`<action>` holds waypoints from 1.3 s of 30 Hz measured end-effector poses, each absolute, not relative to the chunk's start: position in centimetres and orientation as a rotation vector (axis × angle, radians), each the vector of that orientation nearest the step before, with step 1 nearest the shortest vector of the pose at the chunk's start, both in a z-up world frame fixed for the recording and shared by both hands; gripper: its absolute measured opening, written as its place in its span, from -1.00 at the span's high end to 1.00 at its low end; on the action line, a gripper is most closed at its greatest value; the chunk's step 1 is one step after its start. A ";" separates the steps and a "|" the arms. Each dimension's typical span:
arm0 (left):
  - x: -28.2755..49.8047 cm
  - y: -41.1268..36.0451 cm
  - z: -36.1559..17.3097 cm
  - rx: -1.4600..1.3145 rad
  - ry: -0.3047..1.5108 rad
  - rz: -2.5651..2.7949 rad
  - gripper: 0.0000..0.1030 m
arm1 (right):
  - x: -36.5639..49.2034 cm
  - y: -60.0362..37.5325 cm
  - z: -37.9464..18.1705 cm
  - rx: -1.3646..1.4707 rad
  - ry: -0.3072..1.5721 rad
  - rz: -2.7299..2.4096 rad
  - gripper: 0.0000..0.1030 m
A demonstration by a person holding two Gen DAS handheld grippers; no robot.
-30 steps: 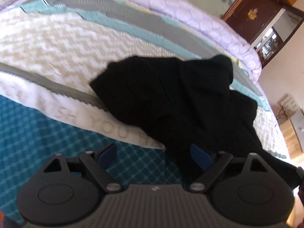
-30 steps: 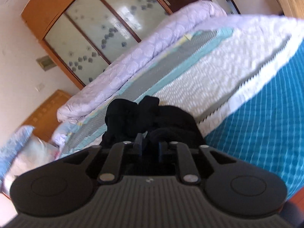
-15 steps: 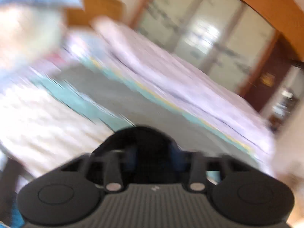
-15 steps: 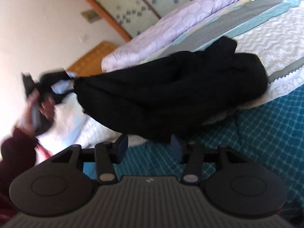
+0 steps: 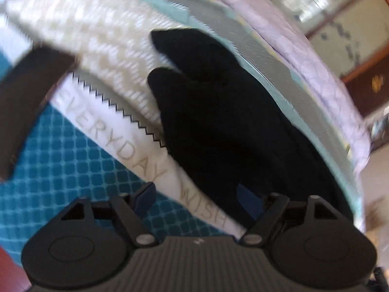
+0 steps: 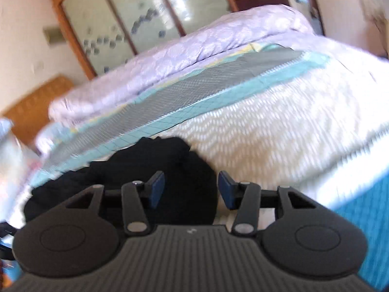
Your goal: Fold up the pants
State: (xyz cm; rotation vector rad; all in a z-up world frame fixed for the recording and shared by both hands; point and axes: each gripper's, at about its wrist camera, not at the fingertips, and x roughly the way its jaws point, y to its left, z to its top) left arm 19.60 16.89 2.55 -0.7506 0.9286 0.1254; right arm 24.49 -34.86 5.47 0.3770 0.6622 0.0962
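Black pants (image 5: 218, 112) lie bunched on the bed (image 5: 104, 36), at 12 o'clock of both tongs. Left tongs (image 5: 197, 198) wide, empty; right tongs (image 6: 190, 189) wide, empty. Risk: grabbing several crumpled layers together would drag the heap, not spread it.

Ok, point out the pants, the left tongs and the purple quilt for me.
pants (image 5: 218, 121): left wrist view, middle of the black heap.
left tongs (image 5: 197, 198): left wrist view, open gap between the tips.
purple quilt (image 6: 194, 56): right wrist view, its upper roll.
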 end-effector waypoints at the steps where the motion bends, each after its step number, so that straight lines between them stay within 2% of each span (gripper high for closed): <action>1: 20.6 17.2 2.5 -0.782 0.904 0.137 -0.61 | 26.8 -34.9 4.9 0.344 0.702 0.096 0.01; 3: 22.1 17.3 2.1 -0.807 0.885 0.161 -0.64 | 29.9 -35.1 3.2 0.315 0.799 0.074 0.34; 5: 23.2 17.2 1.9 -0.790 0.895 0.187 -0.63 | 32.2 -35.1 0.8 0.369 0.898 0.115 0.37; 6: 23.6 16.7 1.8 -0.759 0.893 0.202 -0.55 | 32.2 -34.8 -0.2 0.416 0.935 0.132 0.46; 7: 23.6 16.3 1.6 -0.729 0.894 0.203 -0.03 | 32.1 -34.7 -0.7 0.438 0.947 0.130 0.53; 8: 24.7 15.4 1.5 -0.713 0.912 0.161 0.74 | 31.6 -34.3 -0.4 0.427 0.933 0.115 0.74; 9: 25.2 15.1 1.4 -0.730 0.936 0.132 0.87 | 31.0 -34.3 0.1 0.423 0.917 0.107 0.82; 14: 25.3 13.9 3.6 -0.693 0.899 0.115 0.89 | 25.7 -40.0 7.7 0.597 0.609 0.053 0.85; 18: 23.1 15.0 7.0 -0.745 0.872 0.067 0.90 | 16.9 -44.1 11.8 0.574 0.427 -0.034 0.84; 21: 21.6 15.3 7.7 -0.712 0.872 0.086 0.90 | 10.1 -44.6 10.2 0.611 0.486 -0.064 0.80; 23: 20.7 15.8 6.5 -0.709 0.892 0.129 0.90 | 7.3 -43.7 7.6 0.564 0.627 -0.080 0.71; 25: 19.4 16.8 4.3 -0.696 0.917 0.168 0.90 | 5.8 -43.1 5.0 0.505 0.747 -0.136 0.71; 28: 20.1 17.2 2.8 -0.731 0.951 0.197 0.90 | 4.9 -44.9 4.5 0.531 0.762 -0.211 0.71; 32: 21.1 15.9 3.0 -0.675 0.941 0.205 0.89 | 8.6 -47.5 7.1 0.517 0.634 -0.188 0.62; 36: 21.5 15.8 2.5 -0.684 0.950 0.221 0.88 | 15.7 -48.9 5.5 0.561 0.672 -0.137 0.21; 38: 21.3 15.9 2.3 -0.698 0.949 0.232 0.87 | 19.0 -48.9 3.9 0.545 0.714 -0.144 0.06; 39: 21.3 15.9 2.3 -0.703 0.945 0.236 0.87 | 20.6 -48.8 3.2 0.532 0.739 -0.161 0.07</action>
